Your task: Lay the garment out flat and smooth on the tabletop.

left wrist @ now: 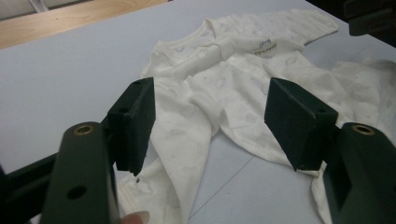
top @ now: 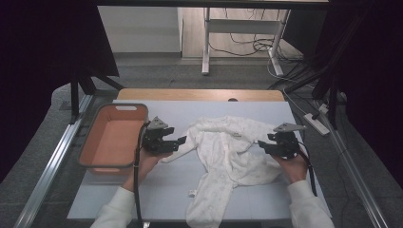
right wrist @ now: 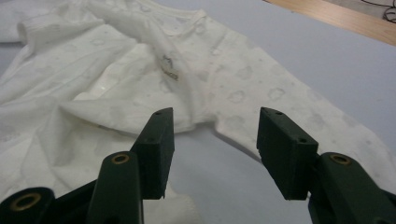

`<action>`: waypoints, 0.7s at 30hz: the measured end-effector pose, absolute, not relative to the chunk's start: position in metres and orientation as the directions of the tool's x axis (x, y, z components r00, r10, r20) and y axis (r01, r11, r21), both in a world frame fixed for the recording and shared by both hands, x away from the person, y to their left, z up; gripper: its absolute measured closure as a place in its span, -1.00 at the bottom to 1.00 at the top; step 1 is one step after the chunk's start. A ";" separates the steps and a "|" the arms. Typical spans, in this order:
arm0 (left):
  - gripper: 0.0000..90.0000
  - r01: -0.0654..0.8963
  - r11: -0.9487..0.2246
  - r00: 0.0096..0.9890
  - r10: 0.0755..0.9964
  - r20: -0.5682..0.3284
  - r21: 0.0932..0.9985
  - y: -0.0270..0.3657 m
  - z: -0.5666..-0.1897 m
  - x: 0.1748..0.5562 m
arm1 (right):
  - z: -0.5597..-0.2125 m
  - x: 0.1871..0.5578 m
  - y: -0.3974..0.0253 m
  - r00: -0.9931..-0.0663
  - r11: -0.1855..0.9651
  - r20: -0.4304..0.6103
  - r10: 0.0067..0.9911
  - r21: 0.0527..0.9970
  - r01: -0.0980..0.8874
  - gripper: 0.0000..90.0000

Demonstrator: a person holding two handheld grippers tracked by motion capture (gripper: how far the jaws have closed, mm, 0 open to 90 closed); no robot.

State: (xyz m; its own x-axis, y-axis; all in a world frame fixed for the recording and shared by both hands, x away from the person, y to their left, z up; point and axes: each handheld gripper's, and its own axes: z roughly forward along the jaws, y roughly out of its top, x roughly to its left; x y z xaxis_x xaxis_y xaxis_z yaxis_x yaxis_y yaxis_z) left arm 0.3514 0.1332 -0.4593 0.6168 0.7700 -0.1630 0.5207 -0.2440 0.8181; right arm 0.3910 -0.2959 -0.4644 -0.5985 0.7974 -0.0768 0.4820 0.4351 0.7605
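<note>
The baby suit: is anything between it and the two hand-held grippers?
Nothing visible is in the way. The white baby suit lies on the table right in front of both open jaws. The left hand-held gripper is at one sleeve, the right hand-held gripper at the other side. The orange basket sits off to the left.

One white baby romper [top: 228, 152] beside basket. One orange basket [top: 112, 137]. Two grippers flanking romper: left gripper [top: 178, 141], right gripper [top: 264, 144]. One small tag [top: 191, 193] below romper.

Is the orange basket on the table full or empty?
Empty: the high view shows the bare orange bottom of the basket; nothing lies inside it.
</note>
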 end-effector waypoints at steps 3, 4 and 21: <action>-0.23 0.521 -0.243 0.617 0.770 -0.164 0.818 0.133 -0.459 0.351 | -0.465 0.387 -0.291 -0.618 0.450 -0.076 0.782 0.755 0.477 0.03; -0.23 0.521 -0.243 0.617 0.770 -0.164 0.818 0.133 -0.459 0.351 | -0.465 0.387 -0.291 -0.618 0.450 -0.076 0.782 0.755 0.477 0.03; -0.23 0.521 -0.240 0.616 0.770 -0.166 0.819 0.135 -0.459 0.351 | -0.466 0.356 -0.244 -0.741 0.521 -0.057 0.669 0.747 0.413 0.02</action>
